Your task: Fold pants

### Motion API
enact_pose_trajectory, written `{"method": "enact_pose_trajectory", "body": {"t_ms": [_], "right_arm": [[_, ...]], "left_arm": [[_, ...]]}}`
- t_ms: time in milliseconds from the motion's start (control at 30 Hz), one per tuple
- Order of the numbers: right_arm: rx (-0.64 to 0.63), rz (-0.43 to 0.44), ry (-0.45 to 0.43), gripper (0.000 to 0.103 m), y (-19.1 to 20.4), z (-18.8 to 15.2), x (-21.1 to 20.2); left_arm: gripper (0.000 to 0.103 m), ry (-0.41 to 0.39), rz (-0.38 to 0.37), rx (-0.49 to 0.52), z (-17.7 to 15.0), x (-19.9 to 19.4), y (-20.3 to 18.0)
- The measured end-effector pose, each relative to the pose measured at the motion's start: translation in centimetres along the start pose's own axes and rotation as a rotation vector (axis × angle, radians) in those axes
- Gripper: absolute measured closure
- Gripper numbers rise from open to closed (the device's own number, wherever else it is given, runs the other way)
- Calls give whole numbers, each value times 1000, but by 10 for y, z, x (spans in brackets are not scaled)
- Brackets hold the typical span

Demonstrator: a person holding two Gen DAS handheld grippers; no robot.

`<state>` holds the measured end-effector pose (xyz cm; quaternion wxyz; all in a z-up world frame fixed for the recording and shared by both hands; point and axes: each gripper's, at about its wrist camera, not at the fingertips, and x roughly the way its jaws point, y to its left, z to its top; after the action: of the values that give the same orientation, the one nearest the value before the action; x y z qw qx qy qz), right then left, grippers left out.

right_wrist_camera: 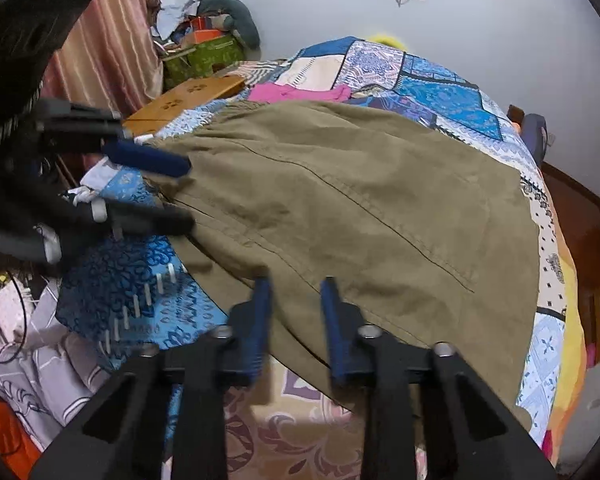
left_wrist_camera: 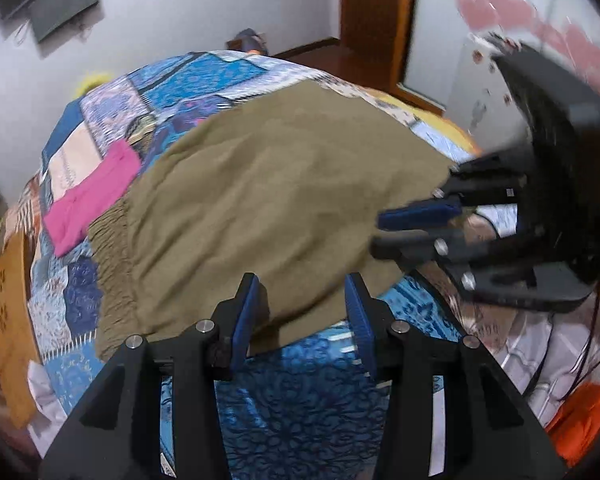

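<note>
Olive-brown pants (left_wrist_camera: 260, 200) lie spread flat on a patchwork bedspread (left_wrist_camera: 188, 80), with the gathered waistband (left_wrist_camera: 112, 264) at the left. They also show in the right wrist view (right_wrist_camera: 360, 208). My left gripper (left_wrist_camera: 304, 312) is open and empty, its blue pads over the near edge of the pants. My right gripper (right_wrist_camera: 296, 312) is open and empty at the near edge of the pants. Each gripper shows in the other's view: the right one (left_wrist_camera: 400, 232) at the pants' right edge, the left one (right_wrist_camera: 180, 192) at their left edge.
A pink garment (left_wrist_camera: 92, 196) lies on the bedspread beyond the waistband. A wooden board (right_wrist_camera: 188, 96) sits at the bed's edge. Cluttered boxes (right_wrist_camera: 204, 52) and a curtain (right_wrist_camera: 100, 48) stand behind. A wooden door frame (left_wrist_camera: 376, 20) is at the far side. Loose fabrics (right_wrist_camera: 40, 380) hang below.
</note>
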<state>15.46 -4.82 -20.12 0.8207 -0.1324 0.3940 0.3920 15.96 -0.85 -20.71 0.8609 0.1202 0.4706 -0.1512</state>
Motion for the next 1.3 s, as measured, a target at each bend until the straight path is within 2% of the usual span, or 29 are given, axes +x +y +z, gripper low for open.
{"method": "enact_pose_trajectory", "body": {"t_ms": [133, 167, 233, 333, 467, 533, 567, 633, 667, 833, 900, 1000, 1133, 1233, 1300], "right_arm": [[4, 0, -18, 94, 1, 3, -3], [14, 6, -22, 94, -1, 3, -4], [31, 19, -28, 94, -4, 4, -7], [29, 14, -45, 96, -4, 5, -13], [32, 4, -70, 95, -1, 4, -23], [40, -2, -44, 88, -1, 2, -20], [36, -4, -38, 76, 0, 1, -18], [23, -36, -43, 60, 2, 0, -17], [17, -54, -48, 59, 2, -1, -16], [14, -95, -66, 61, 0, 1, -9], [24, -101, -60, 85, -5, 2, -7], [29, -87, -67, 90, -7, 1, -13], [-15, -98, -50, 92, -2, -5, -19], [-10, -89, -25, 92, -4, -11, -18], [5, -64, 8, 87, -6, -16, -13]], "left_arm": [[58, 1, 49, 57, 4, 11, -14], [60, -4, 57, 65, 5, 12, -15], [70, -10, 86, 70, 8, 18, -17], [83, -2, 110, 15, 10, 23, -12], [91, -22, 96, -56, 11, 16, -3], [92, -25, 76, -75, 12, 12, 0], [92, -29, 72, -83, 13, 9, 2], [92, -37, 60, -90, 15, 4, 1], [92, -43, 54, -93, 15, 1, 1], [92, -55, 11, -105, 15, -7, 2], [92, -50, -2, -109, 14, -7, 2], [92, -47, -8, -101, 10, -7, -2], [92, -53, -28, -87, 7, -10, -8], [92, -27, -51, -90, 2, -2, -13], [91, -1, -37, -86, -2, 3, -16]]}}
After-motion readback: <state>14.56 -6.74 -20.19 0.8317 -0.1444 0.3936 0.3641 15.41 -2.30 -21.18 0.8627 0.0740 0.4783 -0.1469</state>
